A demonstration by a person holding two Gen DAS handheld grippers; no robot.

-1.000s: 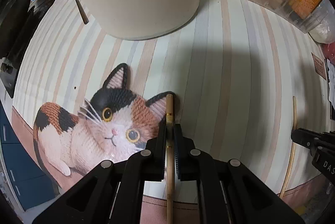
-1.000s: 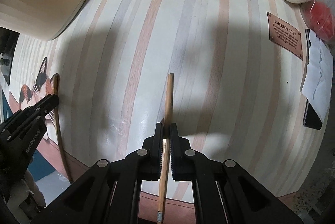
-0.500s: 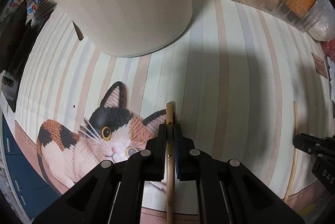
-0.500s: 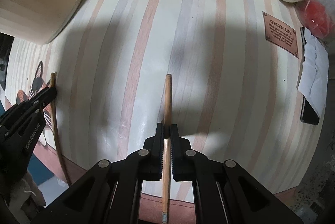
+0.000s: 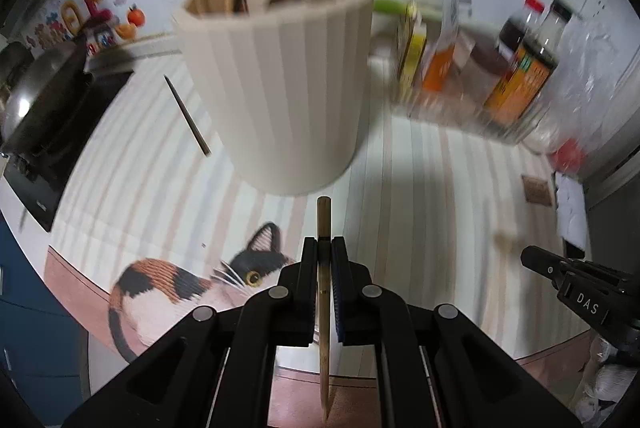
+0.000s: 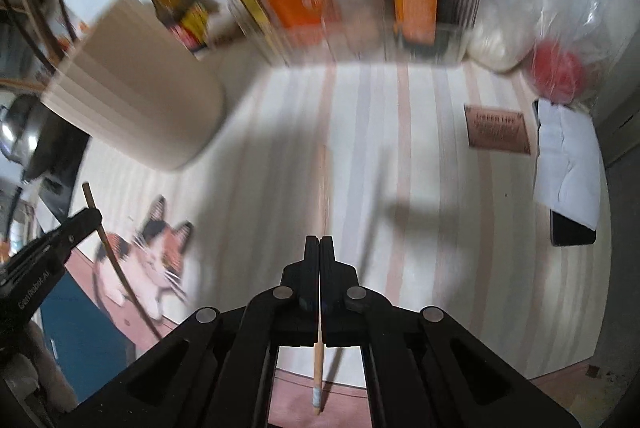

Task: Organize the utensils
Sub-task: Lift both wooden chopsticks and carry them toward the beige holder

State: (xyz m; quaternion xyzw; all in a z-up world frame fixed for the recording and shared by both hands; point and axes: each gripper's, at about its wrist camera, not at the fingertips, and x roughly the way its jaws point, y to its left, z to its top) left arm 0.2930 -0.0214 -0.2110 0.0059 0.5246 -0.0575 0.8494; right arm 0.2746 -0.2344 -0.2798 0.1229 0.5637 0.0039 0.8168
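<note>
At the far left of the left wrist view a dark metal pan [image 5: 36, 108] with a shiny rounded lid sits on a black stovetop, and beside it a thin dark chopstick [image 5: 187, 116] lies loose on the striped mat [image 5: 420, 212], a smooth cloth of pale cream, grey and pink bands with a knitted-looking calico cat [image 5: 188, 288] printed on it. Next comes the utensil holder [image 5: 280, 84], a tall cream cup with vertical ribs that narrows toward its base; several wooden and dark sticks stand upright or lean in it, their tops cut off by the frame. Just below the cup, the left gripper [image 5: 325, 248] has its black jaws clamped on a light wooden chopstick [image 5: 324, 348], round in section, whose blunt end pokes out ahead of the pads while the rest runs back under the camera. To the right, a clear plastic bin [image 5: 480, 108] holds blurred bottles and packets with orange and yellow labels. At the right edge the other black gripper shows, seen from the side. In the right wrist view the right gripper [image 6: 320, 244] is pressed together on a second pale chopstick [image 6: 318, 372], slim and straight, held clear above the mat; a brown label patch [image 6: 498, 128] and a white folded cloth [image 6: 568, 164] lie further right.
</note>
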